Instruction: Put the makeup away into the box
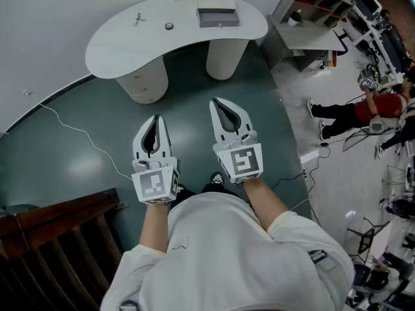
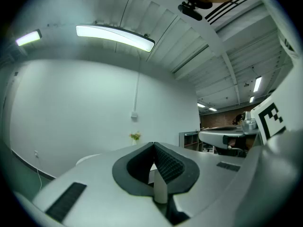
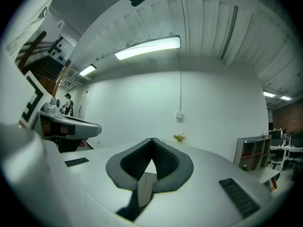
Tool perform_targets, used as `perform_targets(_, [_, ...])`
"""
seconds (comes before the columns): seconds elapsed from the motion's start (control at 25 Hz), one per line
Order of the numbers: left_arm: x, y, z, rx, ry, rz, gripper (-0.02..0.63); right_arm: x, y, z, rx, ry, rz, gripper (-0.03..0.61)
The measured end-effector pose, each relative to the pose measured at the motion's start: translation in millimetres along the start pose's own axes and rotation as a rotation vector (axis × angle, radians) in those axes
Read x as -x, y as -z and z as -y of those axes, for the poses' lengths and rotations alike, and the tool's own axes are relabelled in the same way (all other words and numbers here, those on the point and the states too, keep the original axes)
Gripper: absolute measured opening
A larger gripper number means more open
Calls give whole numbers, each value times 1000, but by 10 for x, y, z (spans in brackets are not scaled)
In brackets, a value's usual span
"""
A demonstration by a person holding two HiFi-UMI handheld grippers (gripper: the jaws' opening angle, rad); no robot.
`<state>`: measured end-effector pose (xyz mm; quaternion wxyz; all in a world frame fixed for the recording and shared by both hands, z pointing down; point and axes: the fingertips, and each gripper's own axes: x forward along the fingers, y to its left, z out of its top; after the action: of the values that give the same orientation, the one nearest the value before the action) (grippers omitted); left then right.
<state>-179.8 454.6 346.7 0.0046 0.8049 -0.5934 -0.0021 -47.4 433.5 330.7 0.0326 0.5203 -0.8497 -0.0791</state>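
**Both hand-held grippers shut and empty, well short of the desk**

- left hand-held gripper point(image 1: 154, 131): held level out front, jaws pressed together at the tips, nothing between them
- right hand-held gripper point(image 1: 227, 116): same, level, jaws pressed together, nothing pinched. It sits just beside the left one and slightly further forward
- the left gripper view and right gripper view each show the black ribbed pads meeting at the tip, with white wall behind
- desk point(image 1: 117, 41): white, kidney-shaped, on two round pedestals, ahead of the person and well apart from both grippers
- box point(image 1: 217, 11): grey and white, flat, on the right half of the desk top near the far edge
- makeup: the only candidates I can see are a small dark item point(image 1: 139, 19) and a small round item point(image 1: 169, 26). Both lie on the desk top left of the box, outside it and apart from each other. They are too small to identify
- floor point(image 1: 78, 167): dark green, with a thin white cable point(image 1: 78, 131) trailing across it on the left
- wooden stair rail point(image 1: 58, 235) at lower left
- shelf unit point(image 1: 311, 8) right of the desk
- another person in a red top point(image 1: 373, 109) sits on the pale floor far right, by more equipment
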Motion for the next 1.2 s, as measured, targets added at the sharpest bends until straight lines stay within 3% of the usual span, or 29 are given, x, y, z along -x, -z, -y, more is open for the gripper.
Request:
perform_targets(0.2, [68,63,21,16,4,-13,17,83,62,-31,-47,-12,-13,-2])
perform_targets(0.8, [84,210,181,33,46,-50,18,202,158,-34,-40,-48,-3,-2])
perform_targets(1.2, [-63,250,558,33,68,-68,17,347,283,229,-51,-73,-35,6])
